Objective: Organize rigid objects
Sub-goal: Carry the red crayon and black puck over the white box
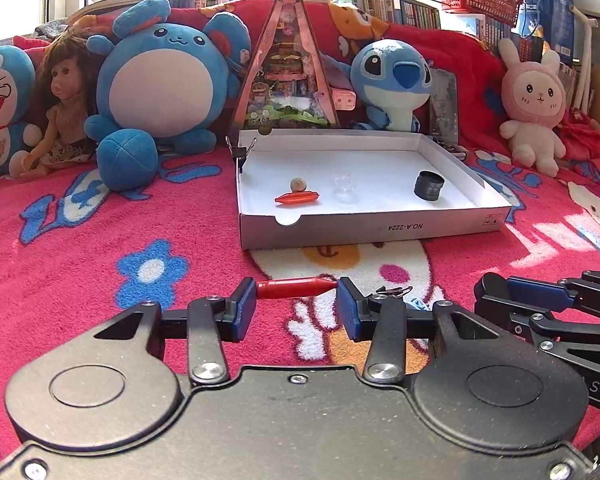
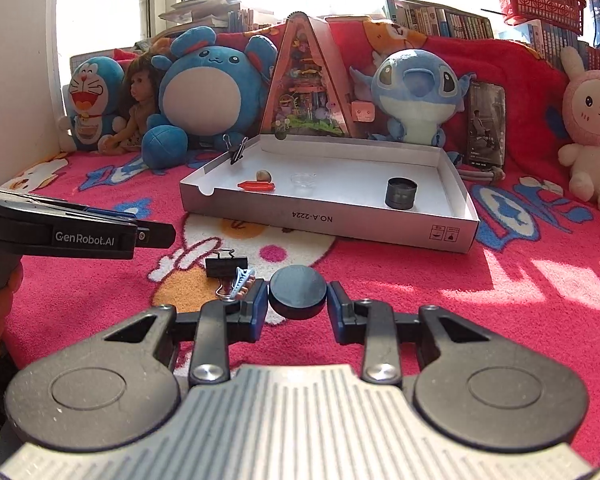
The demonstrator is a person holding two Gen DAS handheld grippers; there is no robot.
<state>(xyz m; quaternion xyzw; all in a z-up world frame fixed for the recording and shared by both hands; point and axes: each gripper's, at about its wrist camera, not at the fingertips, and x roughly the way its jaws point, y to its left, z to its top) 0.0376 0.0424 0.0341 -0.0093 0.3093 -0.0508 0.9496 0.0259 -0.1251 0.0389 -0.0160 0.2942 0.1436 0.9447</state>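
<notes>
- Clamping a glossy red bullet-shaped plastic piece (image 1: pixel 294 287) end to end, the left gripper (image 1: pixel 297 312) hovers above the pink patterned blanket (image 1: pixel 80 260).
- Right gripper (image 2: pixel 298 312) pinches a round black disc-shaped lid (image 2: pixel 298 291), jaws narrow.

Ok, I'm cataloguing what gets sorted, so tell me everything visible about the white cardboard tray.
The shallow white cardboard tray lies flat on the pink patterned blanket, open-topped, with low walls and a thumb notch. "NO.A-2224" is printed upside down on its front wall. A black binder clip grips one wall. Inside lie several small objects.
</notes>
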